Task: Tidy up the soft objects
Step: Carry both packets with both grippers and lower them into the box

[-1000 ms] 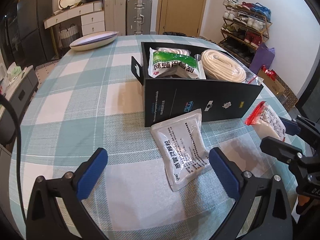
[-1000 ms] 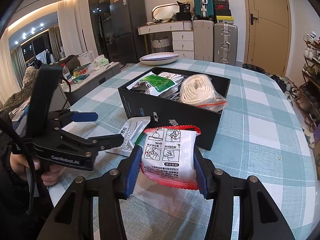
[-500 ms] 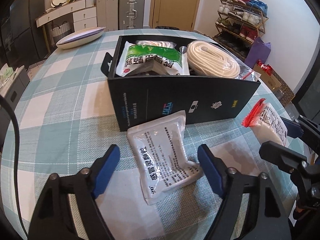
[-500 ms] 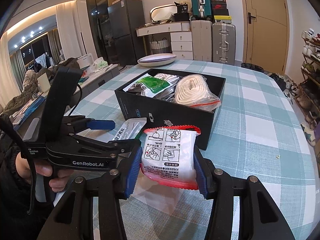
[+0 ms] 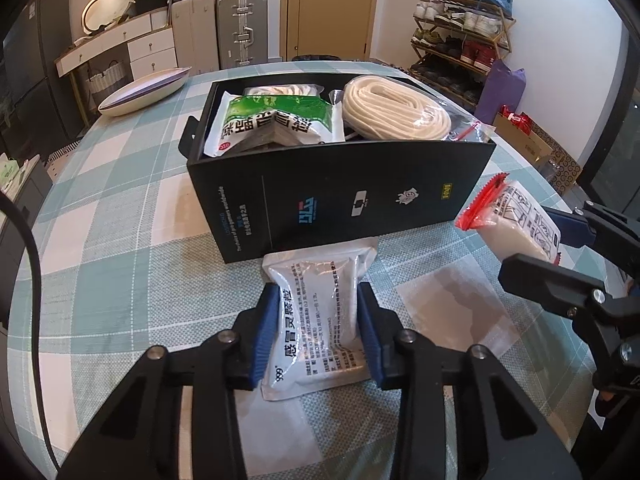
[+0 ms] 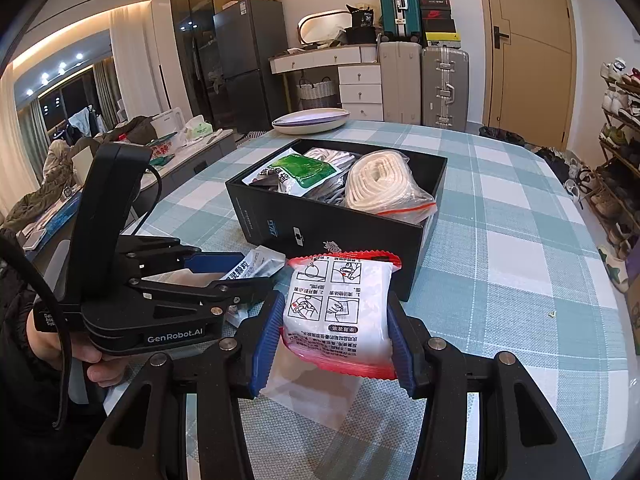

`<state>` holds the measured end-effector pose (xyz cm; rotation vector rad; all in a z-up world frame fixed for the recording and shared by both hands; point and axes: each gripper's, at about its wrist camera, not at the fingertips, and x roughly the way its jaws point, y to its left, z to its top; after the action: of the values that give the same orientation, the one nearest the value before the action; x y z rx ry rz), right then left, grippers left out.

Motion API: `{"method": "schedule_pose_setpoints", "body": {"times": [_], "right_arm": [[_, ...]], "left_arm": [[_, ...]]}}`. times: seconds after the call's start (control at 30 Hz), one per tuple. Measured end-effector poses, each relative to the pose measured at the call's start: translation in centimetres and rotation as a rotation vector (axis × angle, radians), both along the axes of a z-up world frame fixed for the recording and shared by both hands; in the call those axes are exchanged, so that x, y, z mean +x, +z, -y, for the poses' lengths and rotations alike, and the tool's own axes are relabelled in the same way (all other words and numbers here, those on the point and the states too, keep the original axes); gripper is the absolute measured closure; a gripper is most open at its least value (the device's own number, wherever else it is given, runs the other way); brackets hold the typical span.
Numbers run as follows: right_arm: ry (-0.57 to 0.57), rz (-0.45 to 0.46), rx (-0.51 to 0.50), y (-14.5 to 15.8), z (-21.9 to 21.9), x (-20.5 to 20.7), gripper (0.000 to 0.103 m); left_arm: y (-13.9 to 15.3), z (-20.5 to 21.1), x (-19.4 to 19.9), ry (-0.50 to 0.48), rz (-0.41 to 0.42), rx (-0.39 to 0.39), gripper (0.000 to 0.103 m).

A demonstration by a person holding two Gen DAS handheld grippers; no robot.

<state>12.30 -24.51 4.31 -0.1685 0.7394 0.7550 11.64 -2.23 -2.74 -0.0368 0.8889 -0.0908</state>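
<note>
The left gripper [image 5: 318,334] has just been closing and is now clamping the silver sachet [image 5: 320,312] by its long edges, blue pads pressing both sides. The sachet is lying on the table [image 5: 120,208], its far end touching the front wall of the black box [image 5: 344,184]. The right gripper [image 6: 332,330] is holding the red-edged pack [image 6: 340,308] above the table, just right of the box's near corner.

Risks:
- The sachet is soft and is bowing between the pads. A grip on the edges only could be letting it fold and slip out during a lift.
- The sachet end is resting against the box wall. A lift angled forward would be dragging it against the wall or pushing the box.
- The two grippers are working close together. In the right wrist view the left gripper's finger is sitting just beside the right one, so raising both at once could be causing a collision.
- The box is already holding a green packet [image 5: 276,120] and a bagged rope coil [image 5: 394,110], both rising to the rim. Free space inside looks limited, so a dropped item could be sliding off the pile and over the wall.

Surroundings: a shallow dish [image 5: 144,90] is sitting at the far table edge, well apart from the work. A thin clear film [image 5: 452,316] is lying flat on the cloth between the grippers. Suitcases and a shoe rack are standing beyond the table, out of the way.
</note>
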Motion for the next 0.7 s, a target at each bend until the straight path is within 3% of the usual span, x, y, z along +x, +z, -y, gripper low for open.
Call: {"method": "schedule_pose_setpoints", "body": {"times": [0.27,0.7], "right_arm": [[-0.001,0.010,0.001,0.1,-0.1,-0.1,0.053],[-0.006,0.031,0.008,0.7,0.0,-0.3,0.053]], "left_arm": [[0.2,0.2,-0.4,-0.016,0.011,0.014,0.072],[1.9,-0.4,-2.4,-0.013,0.072,0.013,0.073]]}}
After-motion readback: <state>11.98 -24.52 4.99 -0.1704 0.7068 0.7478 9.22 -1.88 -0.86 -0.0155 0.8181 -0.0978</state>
